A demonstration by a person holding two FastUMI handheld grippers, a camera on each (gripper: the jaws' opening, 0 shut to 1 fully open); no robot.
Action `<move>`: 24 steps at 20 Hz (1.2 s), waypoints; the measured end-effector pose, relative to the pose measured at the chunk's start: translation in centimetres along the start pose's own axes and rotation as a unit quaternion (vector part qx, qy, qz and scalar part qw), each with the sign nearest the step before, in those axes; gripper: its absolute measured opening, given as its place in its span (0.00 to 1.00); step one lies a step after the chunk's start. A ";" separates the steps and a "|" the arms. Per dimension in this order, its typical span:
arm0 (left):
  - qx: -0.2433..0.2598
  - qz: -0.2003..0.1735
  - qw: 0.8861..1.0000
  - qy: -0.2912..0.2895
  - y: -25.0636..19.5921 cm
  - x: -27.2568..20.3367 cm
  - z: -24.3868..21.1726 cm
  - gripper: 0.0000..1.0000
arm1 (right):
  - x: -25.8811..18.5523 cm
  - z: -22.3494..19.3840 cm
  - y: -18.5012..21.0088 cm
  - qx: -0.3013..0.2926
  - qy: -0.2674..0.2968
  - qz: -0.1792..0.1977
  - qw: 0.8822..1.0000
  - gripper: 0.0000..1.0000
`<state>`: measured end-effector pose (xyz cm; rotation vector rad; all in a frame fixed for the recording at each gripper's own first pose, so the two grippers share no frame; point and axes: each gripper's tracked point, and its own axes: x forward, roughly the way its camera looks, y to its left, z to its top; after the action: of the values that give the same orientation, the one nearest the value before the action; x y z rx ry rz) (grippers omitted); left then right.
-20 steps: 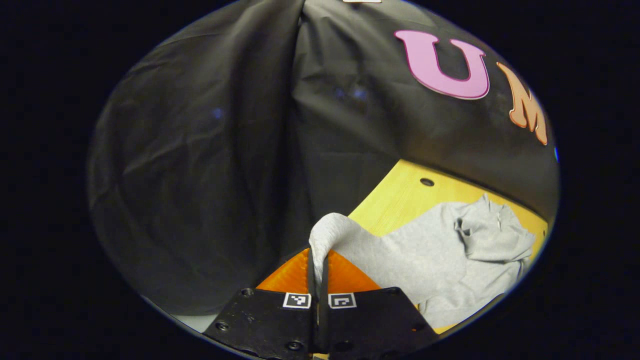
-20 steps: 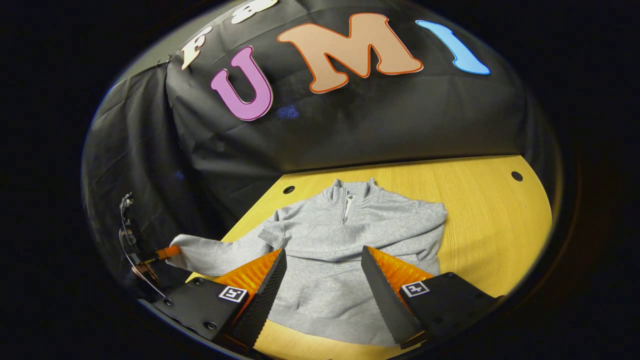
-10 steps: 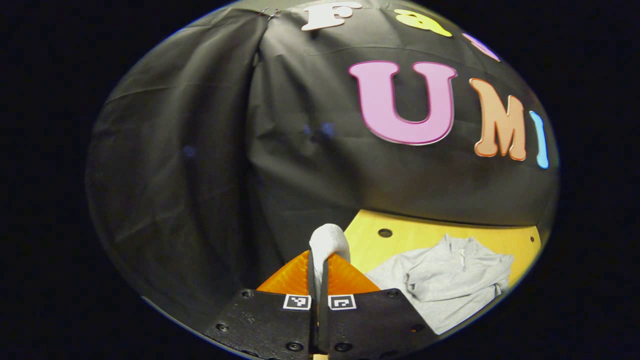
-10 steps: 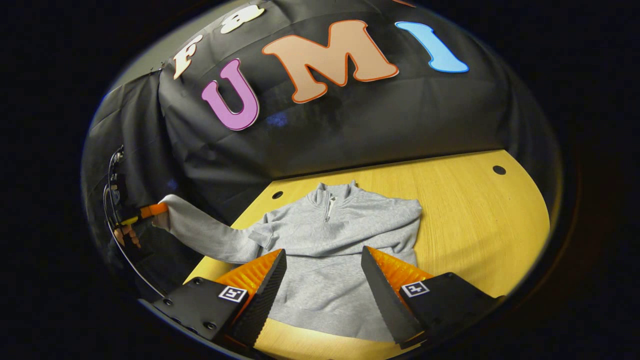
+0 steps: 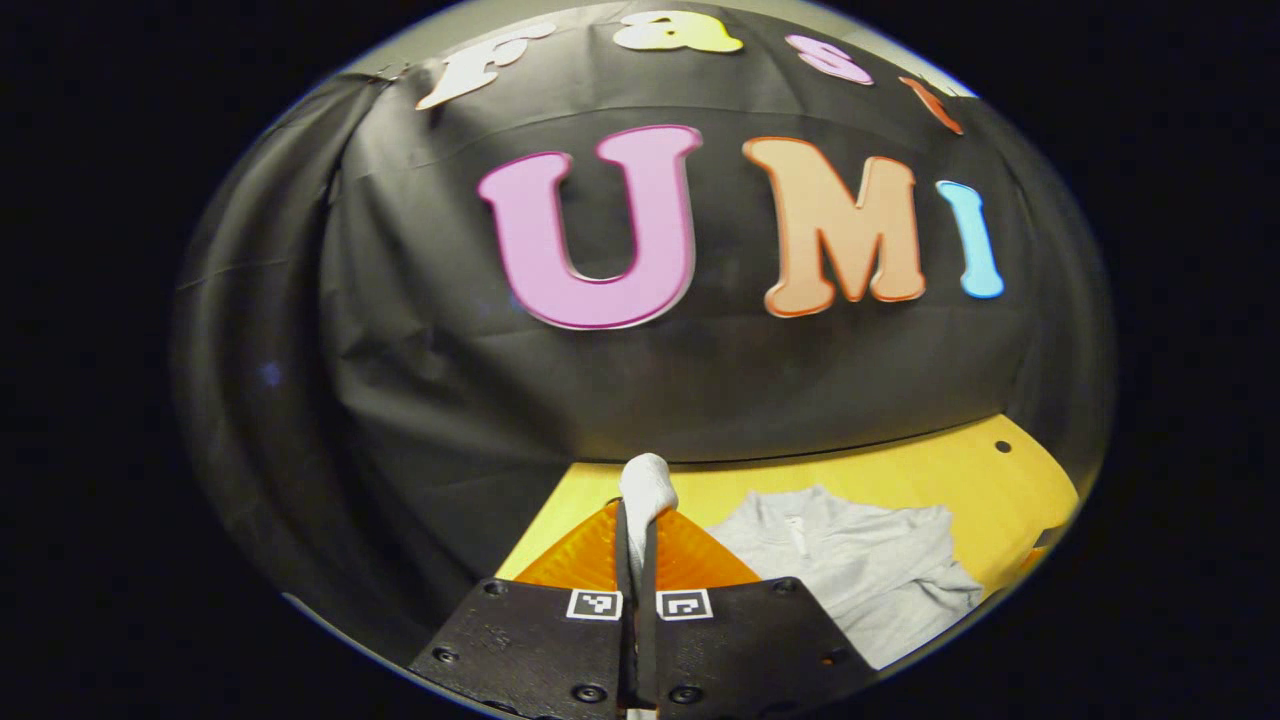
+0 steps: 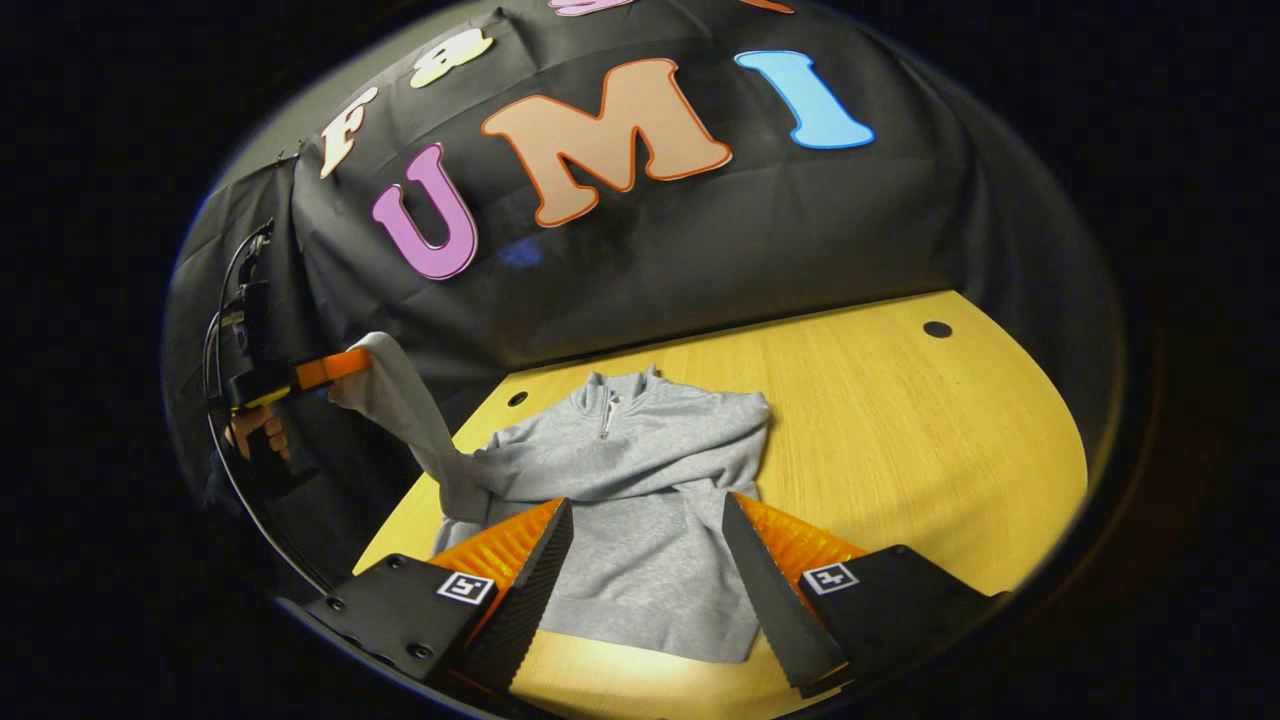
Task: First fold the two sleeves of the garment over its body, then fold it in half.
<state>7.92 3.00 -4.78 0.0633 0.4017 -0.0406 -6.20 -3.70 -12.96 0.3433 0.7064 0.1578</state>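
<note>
Yellow table (image 6: 900, 420) carried the grey garment (image 6: 640, 500) flat while your left gripper (image 5: 636, 530) pinched the sleeve cuff (image 5: 645, 485) raised off to the side, likely to swing it over the body, right gripper (image 6: 645, 560) hovering wide and empty.

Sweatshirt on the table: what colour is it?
The sweatshirt is plain light grey; clearest in the right gripper view.

Left gripper view: raised off the bench's (image 5: 960, 480) near-left corner, facing the back wall, along its own closed tongs (image 5: 636, 545). Right gripper view: lower, angled down past its spread tongs (image 6: 648, 560). Shared: grey garment (image 6: 640, 500) (image 5: 850, 565), bench, wall.
</note>
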 end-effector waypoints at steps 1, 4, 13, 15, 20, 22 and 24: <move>0.002 -0.014 1.000 0.001 -1.8 0.5 0.1 0.00 | -0.6 -0.1 -0.6 0.002 0.000 -0.005 1.000 0.96; 0.007 -0.053 0.999 0.007 -7.2 2.0 -0.2 0.00 | -2.3 -0.6 -2.8 0.003 -0.003 -0.024 1.000 0.96; 0.028 -0.139 0.989 0.035 -18.6 4.3 -3.8 0.00 | -6.5 -1.7 -7.9 0.040 -0.011 -0.072 0.996 0.96; 0.028 -0.156 0.986 0.056 -21.0 4.7 -5.8 0.00 | -7.3 -2.4 -8.6 0.044 -0.008 -0.080 0.996 0.96; 0.067 -0.190 0.976 0.086 -26.5 5.7 -9.7 0.00 | -9.3 -3.9 -10.7 0.052 -0.003 -0.104 0.993 0.96; 0.080 -0.195 0.973 0.092 -28.4 6.0 -10.9 0.00 | -10.0 -4.1 -11.5 0.062 -0.003 -0.112 0.992 0.96; 0.095 -0.186 0.973 0.096 -29.6 7.3 -12.5 0.00 | -10.6 -4.1 -12.2 0.069 -0.006 -0.120 0.990 0.96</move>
<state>8.24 -25.84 -20.66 0.1817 0.5980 -0.4462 -16.50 -16.72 -13.82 0.3877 0.7422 -0.1210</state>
